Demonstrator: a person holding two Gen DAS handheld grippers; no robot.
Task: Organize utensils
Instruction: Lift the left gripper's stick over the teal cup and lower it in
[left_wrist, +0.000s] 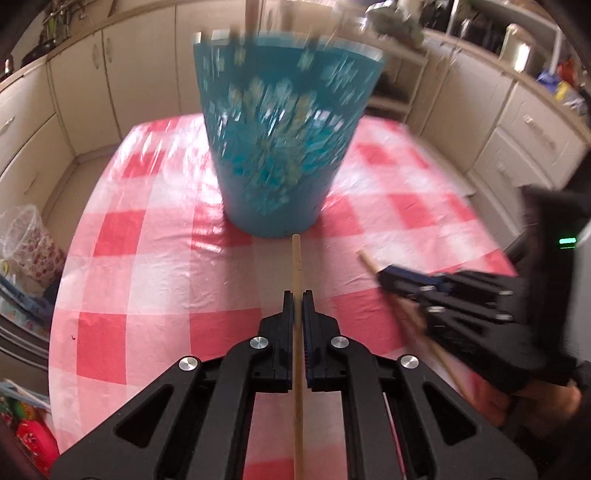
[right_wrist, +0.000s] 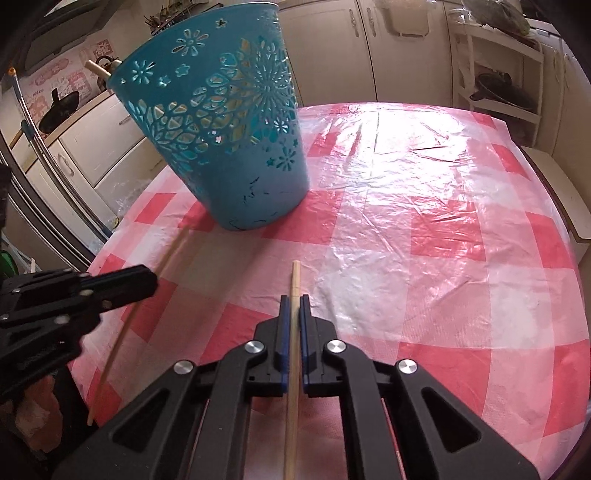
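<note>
The left gripper was clamped on one chopstick, the right gripper on another; either long stick could knock the teal basket, upper left, over.

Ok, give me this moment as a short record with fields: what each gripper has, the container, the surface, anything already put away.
left gripper: shut on a wooden chopstick
right gripper: shut on a second wooden chopstick
container: teal cut-out plastic basket, standing on the table
surface: table with red and white checked plastic cloth
already in basket: a wooden handle end sticks out over the rim
</note>
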